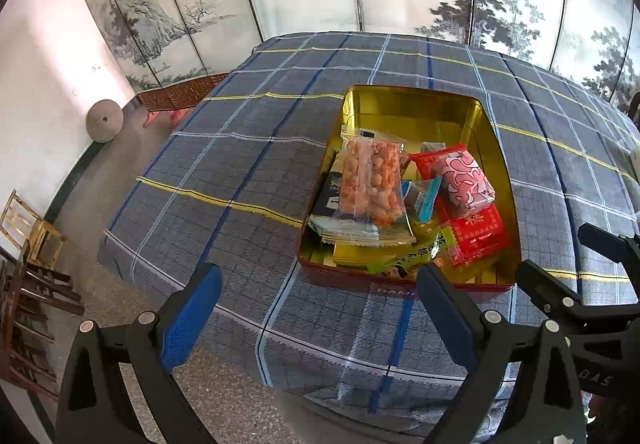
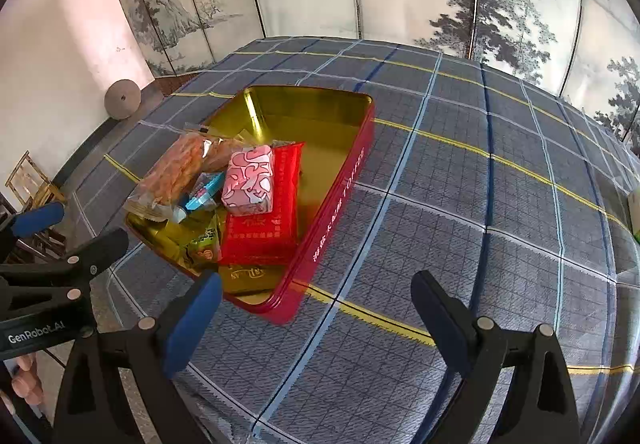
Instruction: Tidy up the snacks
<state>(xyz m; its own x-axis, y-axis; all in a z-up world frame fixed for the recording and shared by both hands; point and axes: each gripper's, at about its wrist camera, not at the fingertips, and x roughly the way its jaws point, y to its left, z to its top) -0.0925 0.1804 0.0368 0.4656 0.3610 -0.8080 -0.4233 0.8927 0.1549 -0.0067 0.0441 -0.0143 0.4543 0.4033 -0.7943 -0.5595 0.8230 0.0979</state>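
Snacks (image 1: 372, 183) lie heaped in the near half of a red tin (image 2: 340, 187) on the plaid counter (image 2: 480, 203), while left gripper (image 1: 320, 308) and right gripper (image 2: 316, 308) hover with fingers spread wide, holding nothing.

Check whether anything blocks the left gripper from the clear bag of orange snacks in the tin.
Nothing visible does. The left gripper is open and empty, short of the tin. The clear bag of orange snacks lies on top of the pile, uncovered. Only the tin's low near wall sits between, below the bag's level.
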